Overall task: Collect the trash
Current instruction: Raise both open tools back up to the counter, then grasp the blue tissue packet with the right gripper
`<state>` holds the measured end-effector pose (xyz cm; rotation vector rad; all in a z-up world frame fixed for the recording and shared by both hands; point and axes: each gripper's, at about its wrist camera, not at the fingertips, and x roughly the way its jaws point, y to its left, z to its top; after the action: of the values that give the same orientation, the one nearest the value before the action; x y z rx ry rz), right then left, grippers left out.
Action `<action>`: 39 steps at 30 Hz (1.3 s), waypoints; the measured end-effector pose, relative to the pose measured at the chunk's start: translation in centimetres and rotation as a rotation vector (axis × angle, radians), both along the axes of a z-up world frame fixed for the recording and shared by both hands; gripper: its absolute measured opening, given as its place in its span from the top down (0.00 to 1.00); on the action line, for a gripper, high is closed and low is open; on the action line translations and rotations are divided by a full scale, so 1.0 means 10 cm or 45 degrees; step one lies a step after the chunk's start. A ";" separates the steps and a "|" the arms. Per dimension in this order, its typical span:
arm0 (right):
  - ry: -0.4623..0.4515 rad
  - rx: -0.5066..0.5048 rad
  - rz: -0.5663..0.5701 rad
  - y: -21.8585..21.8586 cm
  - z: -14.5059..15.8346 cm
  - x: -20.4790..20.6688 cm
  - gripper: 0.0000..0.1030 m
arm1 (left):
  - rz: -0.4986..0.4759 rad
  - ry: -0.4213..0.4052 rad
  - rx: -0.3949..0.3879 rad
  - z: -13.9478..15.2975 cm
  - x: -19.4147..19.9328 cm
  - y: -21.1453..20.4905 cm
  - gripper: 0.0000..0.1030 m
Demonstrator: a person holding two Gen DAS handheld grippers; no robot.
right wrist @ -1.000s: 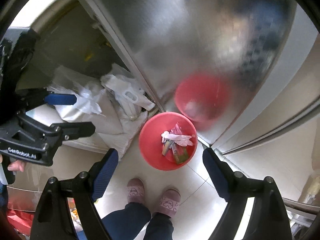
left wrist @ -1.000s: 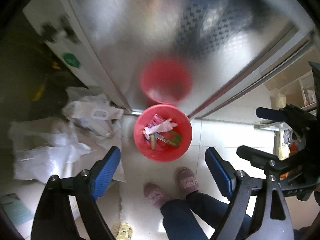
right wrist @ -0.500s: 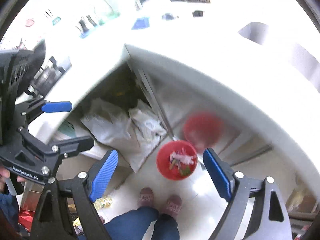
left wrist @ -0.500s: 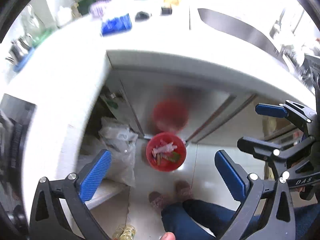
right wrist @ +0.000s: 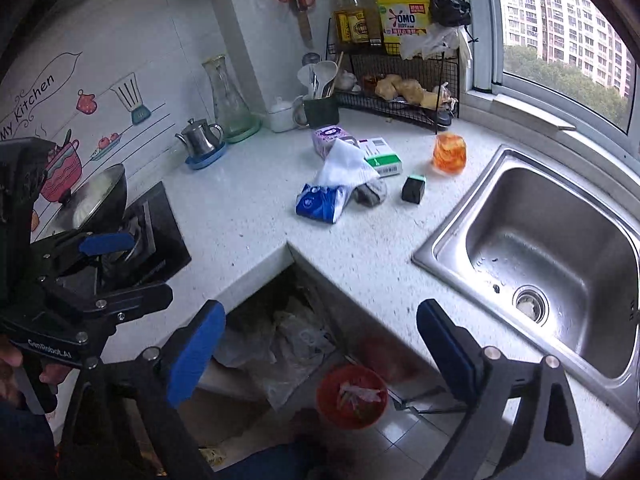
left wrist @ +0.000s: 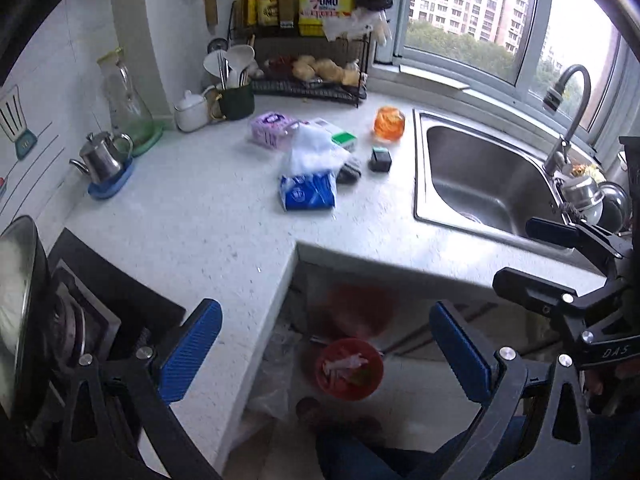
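A red trash bin [left wrist: 349,368] with wrappers in it stands on the floor below the counter corner; it also shows in the right wrist view [right wrist: 352,395]. On the white counter lie a blue tissue pack [left wrist: 307,191] [right wrist: 320,202] with a white tissue sticking out, a purple pack [left wrist: 271,131], a green-white box [right wrist: 382,157], a grey lump [right wrist: 371,193], a small black box [left wrist: 380,159] [right wrist: 413,189] and an orange cup [left wrist: 389,123] [right wrist: 449,153]. My left gripper [left wrist: 326,352] and right gripper [right wrist: 320,354] are open and empty, held above the counter edge.
A steel sink [left wrist: 480,184] [right wrist: 552,256] with a tap [left wrist: 568,104] is at the right. A stove with a wok [right wrist: 92,208] is at the left. A kettle [left wrist: 105,160], glass carafe, utensil holder and wire rack [right wrist: 400,80] line the back wall. Plastic bags [right wrist: 280,344] fill the open cabinet.
Both grippers have tilted up and risen from looking down at the bin on the floor to looking over the counter. The jaws stay open and empty.
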<state>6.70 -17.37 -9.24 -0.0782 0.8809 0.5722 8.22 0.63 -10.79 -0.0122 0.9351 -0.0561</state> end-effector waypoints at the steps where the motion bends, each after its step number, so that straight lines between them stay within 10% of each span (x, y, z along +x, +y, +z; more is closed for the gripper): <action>1: 0.004 -0.004 -0.003 0.03 0.00 0.05 0.04 | 0.001 -0.008 -0.009 0.04 0.04 0.03 0.00; 6: 0.036 -0.012 -0.022 0.15 0.07 0.35 0.02 | 0.045 -0.085 0.046 0.08 0.33 0.18 0.00; 24: 0.469 -0.030 -0.235 0.80 -0.61 1.67 0.03 | 0.000 0.166 -0.049 -0.78 1.83 0.92 0.00; 39: 0.562 -0.087 -0.235 1.01 -0.93 1.92 0.38 | 0.009 0.244 -0.155 -1.01 2.11 1.19 0.00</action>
<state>25.88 -7.28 -18.52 0.0709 1.3220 0.3903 29.30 12.57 -20.87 -0.1358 1.1217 -0.1068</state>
